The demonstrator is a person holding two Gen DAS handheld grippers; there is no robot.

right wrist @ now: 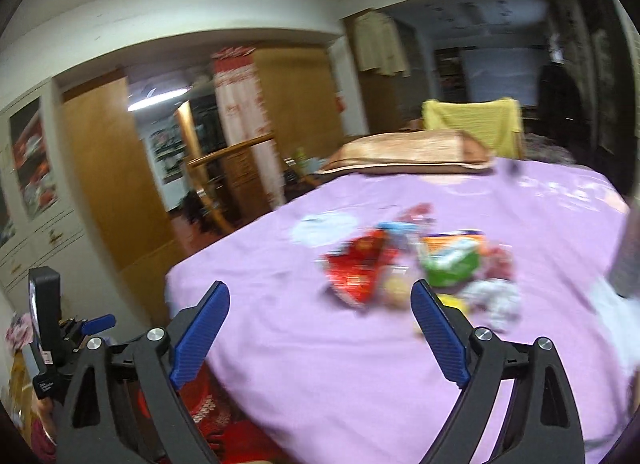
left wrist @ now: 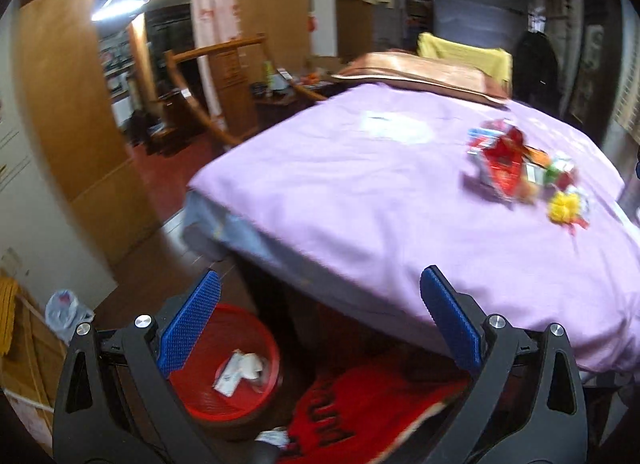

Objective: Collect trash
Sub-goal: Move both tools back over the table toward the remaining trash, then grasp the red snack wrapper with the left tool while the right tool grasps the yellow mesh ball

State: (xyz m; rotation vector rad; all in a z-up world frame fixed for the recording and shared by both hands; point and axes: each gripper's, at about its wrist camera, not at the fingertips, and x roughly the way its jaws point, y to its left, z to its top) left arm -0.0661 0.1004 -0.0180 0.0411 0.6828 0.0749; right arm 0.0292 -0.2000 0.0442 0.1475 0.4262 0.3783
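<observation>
Filling most of both views: bed (left wrist: 360, 199) under a lilac sheet, brown pillow (left wrist: 424, 71) at the far end, yellow cloth (left wrist: 464, 51) draped behind it. Standing open behind the bed's left side: wooden door (left wrist: 68, 111), wooden chair frame (left wrist: 208, 63) past it.

Sitting on the floor by the bed's near corner, low in the left wrist view: red mesh bin (left wrist: 232, 376), white crumpled paper (left wrist: 236, 372) already lying inside. Lying just beside the bin: red cloth (left wrist: 372, 404) with dark lettering.

Lying on the sheet, toward the right side of the bed: trash pile (right wrist: 424, 268), blurred — red wrapper (right wrist: 356, 272), green packet (right wrist: 452, 260), whitish crumpled piece (right wrist: 496, 300), yellow bit (left wrist: 564, 205) at the near edge. All touching or overlapping; can't separate further.

Hovering over bin and bed corner: left gripper (left wrist: 320, 328), blue pads spread wide, holding nothing.

Hovering over the sheet, just short of the pile: right gripper (right wrist: 320, 336), pads also spread wide, nothing between them.
</observation>
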